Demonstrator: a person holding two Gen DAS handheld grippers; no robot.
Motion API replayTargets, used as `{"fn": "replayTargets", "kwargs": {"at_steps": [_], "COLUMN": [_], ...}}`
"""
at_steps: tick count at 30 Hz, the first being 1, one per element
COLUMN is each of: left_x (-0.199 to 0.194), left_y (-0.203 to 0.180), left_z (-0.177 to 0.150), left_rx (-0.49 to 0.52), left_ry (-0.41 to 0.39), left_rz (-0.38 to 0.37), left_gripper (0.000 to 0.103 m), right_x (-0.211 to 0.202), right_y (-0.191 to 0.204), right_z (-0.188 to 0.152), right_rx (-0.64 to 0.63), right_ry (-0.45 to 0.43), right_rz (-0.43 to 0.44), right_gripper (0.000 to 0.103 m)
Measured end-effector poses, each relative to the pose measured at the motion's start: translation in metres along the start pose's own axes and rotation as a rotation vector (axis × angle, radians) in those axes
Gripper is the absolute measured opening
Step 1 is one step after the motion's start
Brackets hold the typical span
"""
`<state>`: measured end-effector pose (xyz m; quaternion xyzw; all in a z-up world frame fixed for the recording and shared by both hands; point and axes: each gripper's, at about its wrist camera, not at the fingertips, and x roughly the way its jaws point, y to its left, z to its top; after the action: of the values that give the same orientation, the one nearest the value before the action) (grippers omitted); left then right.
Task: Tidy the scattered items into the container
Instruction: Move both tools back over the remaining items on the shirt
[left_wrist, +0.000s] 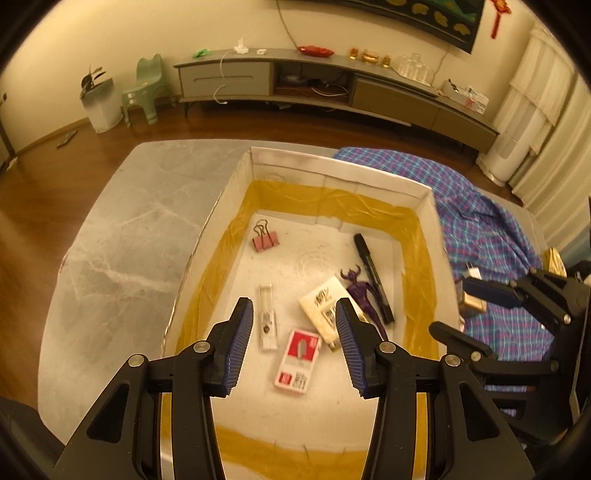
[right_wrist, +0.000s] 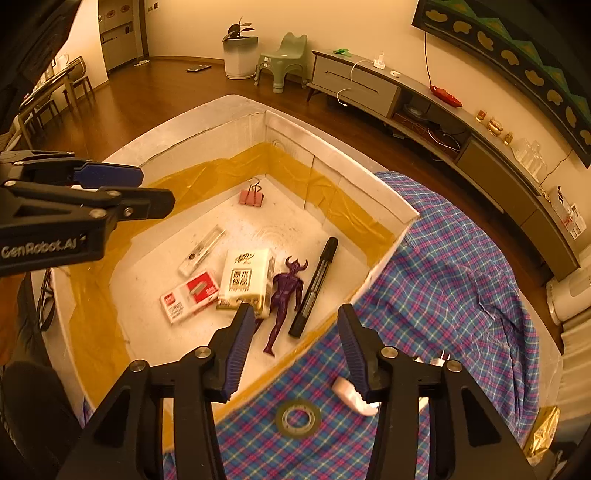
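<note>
A white box (left_wrist: 332, 168) (right_wrist: 354, 173) with yellow tape inside holds a pink binder clip (left_wrist: 265, 242) (right_wrist: 252, 197), a black marker (left_wrist: 373, 278) (right_wrist: 314, 288), a purple figure (left_wrist: 364, 297) (right_wrist: 284, 295), a white packet (left_wrist: 325, 306) (right_wrist: 245, 280), a red-and-white staple box (left_wrist: 297, 358) (right_wrist: 190, 295) and a clear slim case (left_wrist: 267, 317) (right_wrist: 201, 251). My left gripper (left_wrist: 295, 345) hangs open and empty over the box. My right gripper (right_wrist: 295, 354) is open and empty over the box's near edge. A tape roll (right_wrist: 298, 419) and a white plug (right_wrist: 352, 397) lie on the plaid cloth (right_wrist: 443, 295).
The box sits on a grey marble table (left_wrist: 122, 236). The plaid cloth (left_wrist: 480, 229) covers the table's right side. A gold packet (right_wrist: 543, 432) lies at the cloth's right edge. A TV cabinet (left_wrist: 332, 85), green stool (left_wrist: 142, 92) and white bin (left_wrist: 98, 107) stand beyond.
</note>
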<state>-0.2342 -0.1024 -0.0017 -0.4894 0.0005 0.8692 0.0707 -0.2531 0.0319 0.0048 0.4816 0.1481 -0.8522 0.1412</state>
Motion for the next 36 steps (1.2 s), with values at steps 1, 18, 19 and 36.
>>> {"fn": "replayTargets", "kwargs": {"at_steps": [1,18,19,36], "left_x": [-0.005,-0.061,-0.064,-0.112], "left_y": [-0.002,-0.023,-0.024,-0.049], "left_z": [-0.003,-0.044,-0.047,-0.087], "left_rx": [0.01,0.051,0.053,0.091], "left_ry": [-0.004,-0.027,-0.029,-0.076], "left_rz": [0.002,-0.021,-0.023,-0.044], "left_gripper": [0.049,0.049,0.049,0.049], "right_x": [-0.003,-0.049,-0.051,-0.092], "right_y": [0.001,0.019,0.02,0.038], "right_z": [-0.002,-0.043,-0.045,-0.085], "right_rx": [0.0,-0.013,-0.014,-0.021], "right_ry": [-0.002,-0.036,-0.038,-0.106], "right_rz": [0.001,0.043,0.045,0.098], "right_gripper": [0.051,0.054,0.054,0.06]}}
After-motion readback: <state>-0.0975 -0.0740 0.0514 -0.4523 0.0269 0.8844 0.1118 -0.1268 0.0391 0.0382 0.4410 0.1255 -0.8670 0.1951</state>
